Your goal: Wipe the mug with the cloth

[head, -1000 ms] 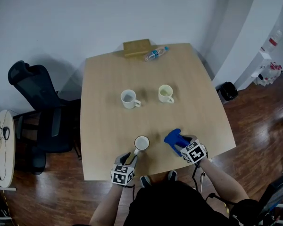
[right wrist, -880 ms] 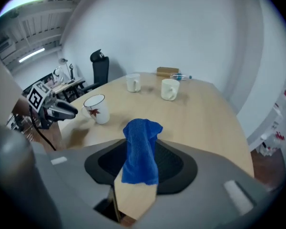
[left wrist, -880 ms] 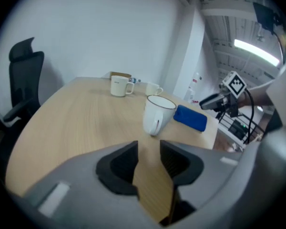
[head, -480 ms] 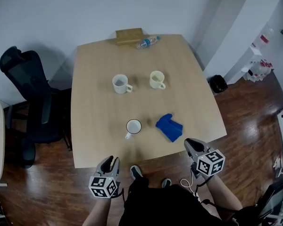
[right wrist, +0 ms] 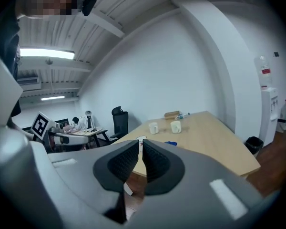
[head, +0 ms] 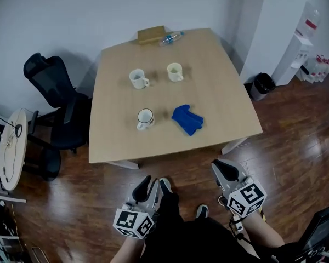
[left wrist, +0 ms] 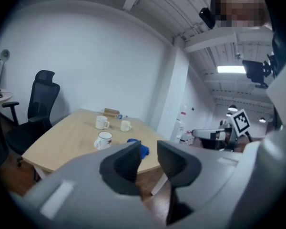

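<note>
Mug at the table's front looks breakable, take its handle; limp cloth pinches anywhere; left gripper and right gripper just closing, empty: left ajar, right together

Mug: white with a dark rim, upright, mouth open upward, handle turned toward 7 o'clock. It stands on the worktop, at 7 o'clock from its centre. Cloth: blue, crumpled in a loose heap, lying flat at the mug's 3 o'clock, near it but not touching.
</note>
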A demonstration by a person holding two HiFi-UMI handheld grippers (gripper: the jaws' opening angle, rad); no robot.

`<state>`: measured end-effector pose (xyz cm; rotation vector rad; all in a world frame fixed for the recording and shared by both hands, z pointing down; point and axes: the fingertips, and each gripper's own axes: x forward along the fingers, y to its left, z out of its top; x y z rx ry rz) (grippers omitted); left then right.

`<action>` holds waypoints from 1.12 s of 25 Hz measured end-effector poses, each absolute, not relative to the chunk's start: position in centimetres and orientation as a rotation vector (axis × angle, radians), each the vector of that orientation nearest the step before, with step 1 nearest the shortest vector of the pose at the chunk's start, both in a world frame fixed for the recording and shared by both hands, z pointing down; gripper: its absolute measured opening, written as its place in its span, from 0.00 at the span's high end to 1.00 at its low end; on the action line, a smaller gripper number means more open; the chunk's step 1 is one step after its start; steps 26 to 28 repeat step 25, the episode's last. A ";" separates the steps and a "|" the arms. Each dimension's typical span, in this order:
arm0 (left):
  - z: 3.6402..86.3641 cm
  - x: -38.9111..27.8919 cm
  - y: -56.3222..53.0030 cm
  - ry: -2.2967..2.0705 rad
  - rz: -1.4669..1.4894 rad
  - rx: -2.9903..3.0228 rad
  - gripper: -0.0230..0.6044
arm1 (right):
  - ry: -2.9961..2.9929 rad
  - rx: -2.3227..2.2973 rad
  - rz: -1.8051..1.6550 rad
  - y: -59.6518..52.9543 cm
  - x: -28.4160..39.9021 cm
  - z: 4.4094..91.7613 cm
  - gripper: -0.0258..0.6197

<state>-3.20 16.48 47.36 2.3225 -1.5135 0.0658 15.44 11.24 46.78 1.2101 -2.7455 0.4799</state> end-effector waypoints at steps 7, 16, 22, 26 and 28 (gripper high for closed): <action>44.7 1.2 22.4 -1.454 0.166 2.437 0.79 | -2.765 1.247 0.307 16.5 17.7 44.6 0.91; 42.8 -0.3 24.3 -1.474 0.143 2.565 0.79 | -2.771 1.285 0.165 18.9 14.6 41.3 0.91; 43.3 -4.0 25.3 -1.506 0.109 2.498 0.79 | -2.745 1.254 0.123 19.7 11.8 40.9 0.91; 43.5 -4.6 25.5 -1.485 0.093 2.513 0.79 | -2.733 1.264 0.091 19.9 11.2 40.6 0.91; 43.5 -4.6 25.5 -1.485 0.093 2.513 0.79 | -2.733 1.264 0.091 19.9 11.2 40.6 0.91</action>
